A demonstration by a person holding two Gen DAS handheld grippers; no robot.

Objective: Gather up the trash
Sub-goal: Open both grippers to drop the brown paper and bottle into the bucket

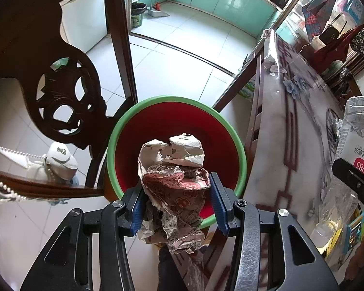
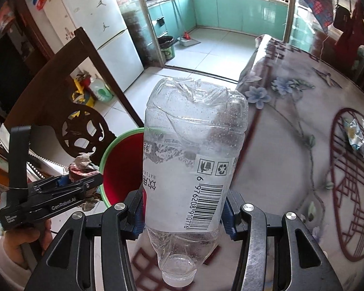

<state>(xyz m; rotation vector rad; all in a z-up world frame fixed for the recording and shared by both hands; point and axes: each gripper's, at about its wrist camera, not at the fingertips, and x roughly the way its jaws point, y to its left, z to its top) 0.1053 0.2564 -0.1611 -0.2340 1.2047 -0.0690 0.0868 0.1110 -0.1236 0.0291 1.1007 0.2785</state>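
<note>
The left gripper (image 1: 176,202) pinches a crumpled wrapper (image 1: 174,169) between its blue pads, holding it over the mouth of the bin (image 1: 114,145), which stands on the floor between a carved chair (image 1: 68,101) and the desk (image 1: 293,111). The right gripper (image 2: 184,209) clamps a crushed bottle (image 2: 194,150) by its labelled middle, cap end nearest, above the desk edge just beside the bin; farther on the desk lies a crumpled foil scrap (image 2: 360,137)

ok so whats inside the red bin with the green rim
Only bare red wall shows inside the bin. The crumpled paper gripped by the left gripper hangs above and covers its lower part, so the bottom cannot be seen.
</note>
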